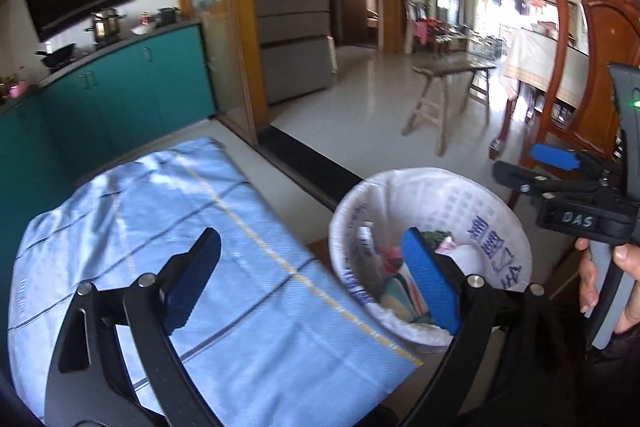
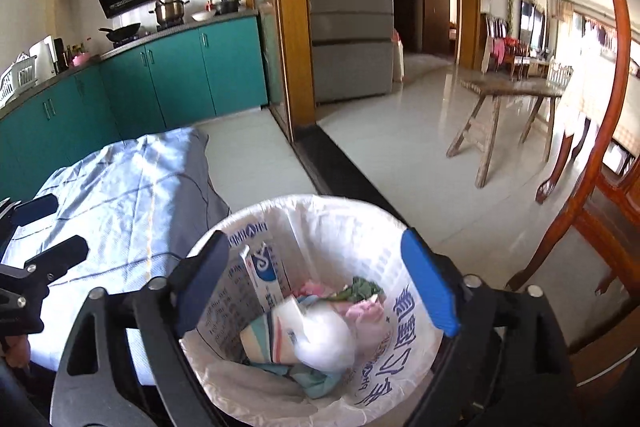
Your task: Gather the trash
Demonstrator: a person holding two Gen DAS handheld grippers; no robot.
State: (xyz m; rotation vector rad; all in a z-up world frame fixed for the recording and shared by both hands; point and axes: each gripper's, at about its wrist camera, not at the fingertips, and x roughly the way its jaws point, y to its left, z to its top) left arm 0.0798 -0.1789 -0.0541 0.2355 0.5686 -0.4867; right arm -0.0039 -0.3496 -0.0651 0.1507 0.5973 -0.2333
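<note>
Left wrist view: the left tool (image 1: 316,275) gapes empty over the blue cloth (image 1: 192,227), beside the lined trash bin (image 1: 500,227). Right wrist view: the right tool (image 2: 320,287) gapes empty above the bin, where a toothpaste box (image 2: 266,279) and white wad (image 2: 326,341) lie.

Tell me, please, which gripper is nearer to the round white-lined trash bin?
Right. The right gripper hangs open directly over the round white-lined trash bin; the left gripper is open too, beside it, mostly above the light blue cloth.
</note>
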